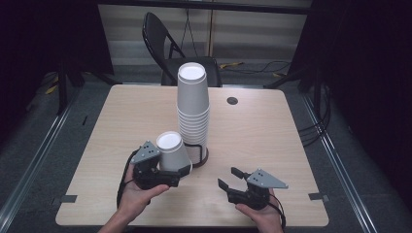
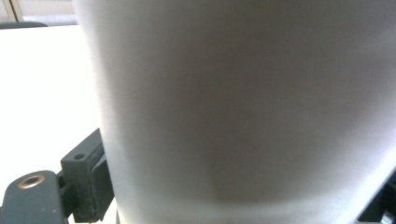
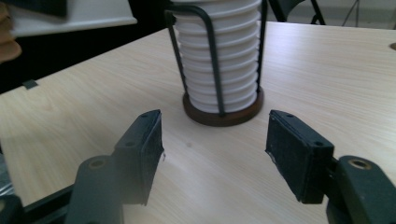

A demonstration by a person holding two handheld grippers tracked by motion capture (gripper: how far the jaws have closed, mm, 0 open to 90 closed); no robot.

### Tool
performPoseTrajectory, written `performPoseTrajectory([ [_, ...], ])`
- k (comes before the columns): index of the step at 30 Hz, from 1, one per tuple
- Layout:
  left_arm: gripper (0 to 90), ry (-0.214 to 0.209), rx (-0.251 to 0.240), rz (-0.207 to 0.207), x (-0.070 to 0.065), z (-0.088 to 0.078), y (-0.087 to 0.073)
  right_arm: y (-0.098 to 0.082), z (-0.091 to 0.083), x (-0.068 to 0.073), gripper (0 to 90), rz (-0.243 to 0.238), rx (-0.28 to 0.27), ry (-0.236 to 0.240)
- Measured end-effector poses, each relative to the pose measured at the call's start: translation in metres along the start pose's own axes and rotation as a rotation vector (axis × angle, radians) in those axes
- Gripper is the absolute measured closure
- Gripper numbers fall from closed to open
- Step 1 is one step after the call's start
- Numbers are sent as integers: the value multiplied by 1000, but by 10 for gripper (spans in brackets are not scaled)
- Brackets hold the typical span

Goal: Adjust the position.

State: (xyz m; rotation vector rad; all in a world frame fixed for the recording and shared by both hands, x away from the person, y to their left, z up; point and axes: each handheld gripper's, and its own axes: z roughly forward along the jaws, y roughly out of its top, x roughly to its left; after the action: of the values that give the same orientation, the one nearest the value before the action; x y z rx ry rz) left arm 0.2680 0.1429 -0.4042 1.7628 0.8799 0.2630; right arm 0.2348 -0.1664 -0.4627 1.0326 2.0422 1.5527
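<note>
While the left gripper (image 1: 180,171) is pinching one upside-down paper cup (image 1: 172,150) just beside the cup stack (image 1: 193,109) in its wire holder (image 3: 222,109), the right gripper (image 1: 230,178) is hovering spread and empty over the table (image 1: 272,136); most cups are apparently awaiting removal.

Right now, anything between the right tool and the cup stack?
No. In the right gripper view, only bare table lies between the open right tool and the cup stack in its holder.

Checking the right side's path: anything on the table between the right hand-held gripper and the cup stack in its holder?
Nothing visible. Bare table lies between the open right hand-held gripper and the cup stack in its wire holder.
</note>
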Motion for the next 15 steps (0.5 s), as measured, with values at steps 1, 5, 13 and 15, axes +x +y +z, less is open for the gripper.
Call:
performPoseTrajectory([
  [1,107,0,-1,-14,0,1,-1,0,1,2,360,-1,-2,7],
  [5,107,-13,5,-50,-1,3,-5,2,4,10,372,-7,-9,29],
  [13,107,-67,2,-165,-1,8,-10,5,6,18,377,-17,-11,62],
  [15,107,-83,-1,-197,0,10,-12,5,8,20,372,-22,-12,70],
])
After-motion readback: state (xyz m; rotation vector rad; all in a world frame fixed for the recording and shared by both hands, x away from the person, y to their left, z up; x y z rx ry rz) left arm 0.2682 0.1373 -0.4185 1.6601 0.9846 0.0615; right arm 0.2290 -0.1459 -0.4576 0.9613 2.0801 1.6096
